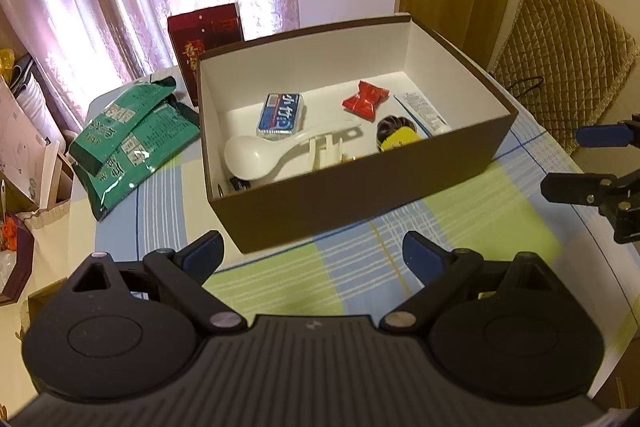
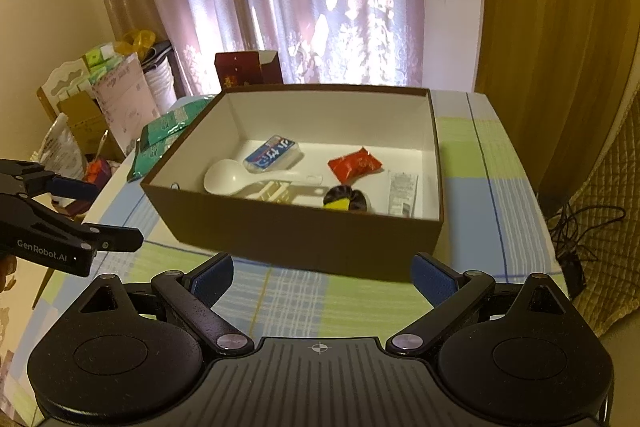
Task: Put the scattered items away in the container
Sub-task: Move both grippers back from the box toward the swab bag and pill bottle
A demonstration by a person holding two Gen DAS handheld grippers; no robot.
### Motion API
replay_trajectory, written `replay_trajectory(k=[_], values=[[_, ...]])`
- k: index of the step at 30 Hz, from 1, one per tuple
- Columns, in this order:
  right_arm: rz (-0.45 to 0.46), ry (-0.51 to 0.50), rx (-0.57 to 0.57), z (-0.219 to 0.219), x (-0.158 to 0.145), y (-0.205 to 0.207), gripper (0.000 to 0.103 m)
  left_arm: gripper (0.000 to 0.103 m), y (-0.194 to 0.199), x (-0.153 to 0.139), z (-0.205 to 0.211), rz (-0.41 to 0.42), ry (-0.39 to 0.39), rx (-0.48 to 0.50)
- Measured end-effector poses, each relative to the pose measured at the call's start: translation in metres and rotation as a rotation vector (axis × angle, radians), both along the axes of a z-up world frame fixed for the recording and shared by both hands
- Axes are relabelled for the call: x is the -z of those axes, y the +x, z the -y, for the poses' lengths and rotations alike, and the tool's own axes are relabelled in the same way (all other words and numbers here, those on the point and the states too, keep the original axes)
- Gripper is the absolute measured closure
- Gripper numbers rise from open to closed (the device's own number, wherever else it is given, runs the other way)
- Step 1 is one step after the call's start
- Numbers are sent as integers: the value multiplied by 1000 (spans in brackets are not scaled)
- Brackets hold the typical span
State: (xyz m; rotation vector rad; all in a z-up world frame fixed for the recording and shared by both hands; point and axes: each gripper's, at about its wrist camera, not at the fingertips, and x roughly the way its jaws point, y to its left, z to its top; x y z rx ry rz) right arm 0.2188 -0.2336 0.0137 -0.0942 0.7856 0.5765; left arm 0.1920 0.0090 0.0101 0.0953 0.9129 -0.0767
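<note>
Tidying, late stage. I am holding both grippers back from the brown box [image 1: 360,187], on its near side, above the checked tablecloth [image 1: 320,275]. The left gripper [image 1: 312,259] is spread wide with nothing between its blue pads, and the right gripper [image 2: 322,277] is likewise released and empty. I am judging this stand-off as deliberate: it is keeping the fingers clear of the box wall while giving both cameras a view over the rim.

Inside the box are lying a white spoon [image 1: 276,151], a blue-and-white packet [image 1: 282,115], a red wrapped sweet [image 1: 366,98], a white sachet [image 1: 422,113], and a small dark-and-yellow object [image 1: 396,137] that I cannot identify. The spoon is lying flat on the floor of the box; its long axis is running roughly across the box, bowl toward the left wall, handle toward the centre.

Outside, touching or just beside the left wall, green foil packets [image 1: 132,139] are resting on the table, and a dark red carton [image 1: 204,43] is standing upright behind the box. Whether these count as scattered items I cannot tell; if so, the left gripper is the nearer.
</note>
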Motion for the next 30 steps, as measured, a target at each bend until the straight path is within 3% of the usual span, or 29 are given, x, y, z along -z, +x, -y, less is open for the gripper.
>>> replay_trajectory(k=[17, 30], values=[[-83, -60, -28, 26, 50, -42, 3, 9, -49, 53, 12, -104, -10, 46], [-202, -140, -111, 17, 99, -50, 3, 9, -68, 87, 9, -203, -28, -3]])
